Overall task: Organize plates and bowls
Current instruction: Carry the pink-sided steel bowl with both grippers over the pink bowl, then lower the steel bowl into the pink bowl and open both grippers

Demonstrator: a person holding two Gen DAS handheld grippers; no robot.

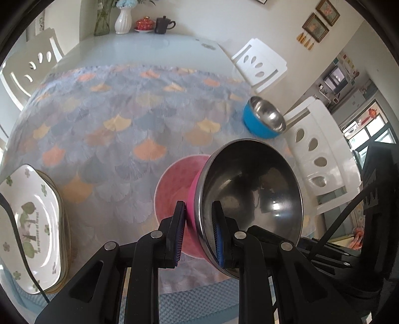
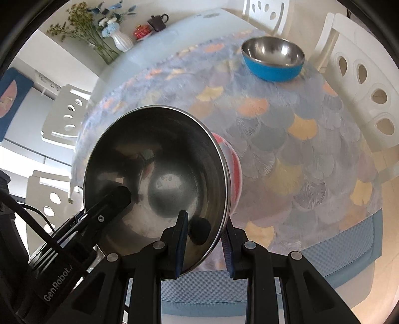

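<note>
A steel bowl (image 1: 249, 189) with a pink outside hangs tilted above the table, held by both grippers on opposite sides of its rim. My left gripper (image 1: 198, 208) is shut on the rim, one finger outside on the pink wall and one inside. My right gripper (image 2: 205, 221) is shut on the same bowl (image 2: 159, 159) in the same way. The left gripper's finger (image 2: 117, 197) shows inside the bowl's left edge in the right wrist view. Under the held bowl a pale pink bowl (image 1: 172, 189) rests on the cloth, mostly hidden. A blue steel-lined bowl (image 1: 264, 119) (image 2: 274, 59) stands at the far right.
A stack of white printed plates (image 1: 32, 224) lies at the near left on the patterned tablecloth (image 1: 124, 124). White chairs (image 1: 321, 159) line the table's sides. A vase (image 1: 123, 21), a red cup and a dark teapot (image 1: 163, 25) stand at the far end.
</note>
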